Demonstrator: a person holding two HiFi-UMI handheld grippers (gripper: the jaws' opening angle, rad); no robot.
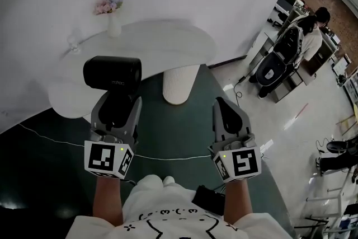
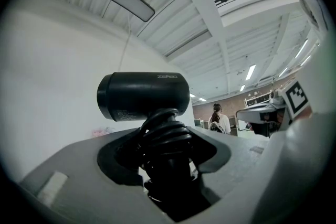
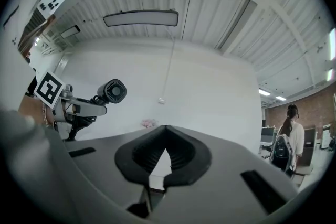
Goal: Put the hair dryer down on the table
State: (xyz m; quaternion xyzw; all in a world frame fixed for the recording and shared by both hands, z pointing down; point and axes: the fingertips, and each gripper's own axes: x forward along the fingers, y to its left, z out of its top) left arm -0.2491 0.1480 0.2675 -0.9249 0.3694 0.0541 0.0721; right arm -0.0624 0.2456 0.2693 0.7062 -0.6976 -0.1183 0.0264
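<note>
The black hair dryer stands upright in my left gripper, its barrel lying crosswise above the jaws. The left gripper view shows the jaws shut on its handle, which has the cord coiled round it, under the barrel. The dryer hangs in the air over the near left edge of the white round table. My right gripper is held beside it to the right, over the dark floor, shut with nothing between its pads. The right gripper view also shows the dryer at its left.
A white vase of pink flowers stands at the table's far left, close to the wall. The table's ribbed white pedestal rises between the grippers. A thin white cable crosses the floor. A person stands by chairs far right.
</note>
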